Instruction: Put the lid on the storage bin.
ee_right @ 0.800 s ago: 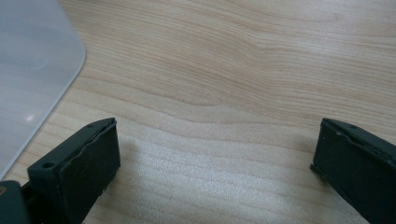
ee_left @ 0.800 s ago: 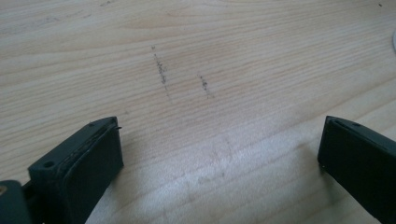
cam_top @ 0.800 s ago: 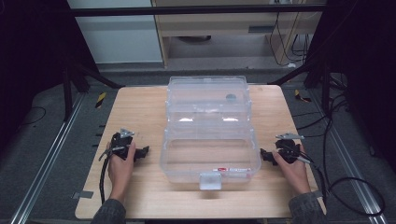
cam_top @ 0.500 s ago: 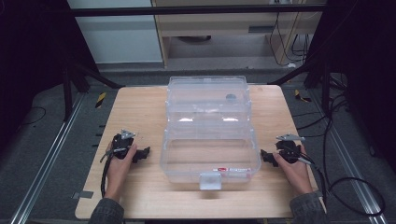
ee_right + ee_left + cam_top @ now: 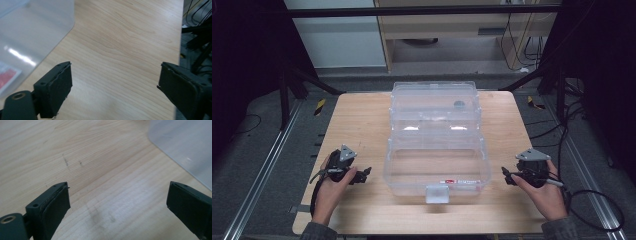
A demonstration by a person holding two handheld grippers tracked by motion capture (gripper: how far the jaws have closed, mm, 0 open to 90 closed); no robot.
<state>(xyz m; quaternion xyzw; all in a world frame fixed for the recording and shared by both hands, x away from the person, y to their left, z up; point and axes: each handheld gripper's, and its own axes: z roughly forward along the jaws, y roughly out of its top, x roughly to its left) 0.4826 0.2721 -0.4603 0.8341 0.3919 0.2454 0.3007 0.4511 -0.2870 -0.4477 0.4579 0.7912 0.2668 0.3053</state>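
You are resting both hands low on the wooden table [image 5: 362, 120], the left gripper [image 5: 366, 172] and right gripper [image 5: 505, 175] gaping wide, empty, flanking the clear plastic box [image 5: 434, 150] sitting mid-table, lid shut.

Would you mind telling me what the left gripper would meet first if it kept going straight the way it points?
Probably the clear plastic box: the left gripper points at its near left side across bare table, jaws open and empty.
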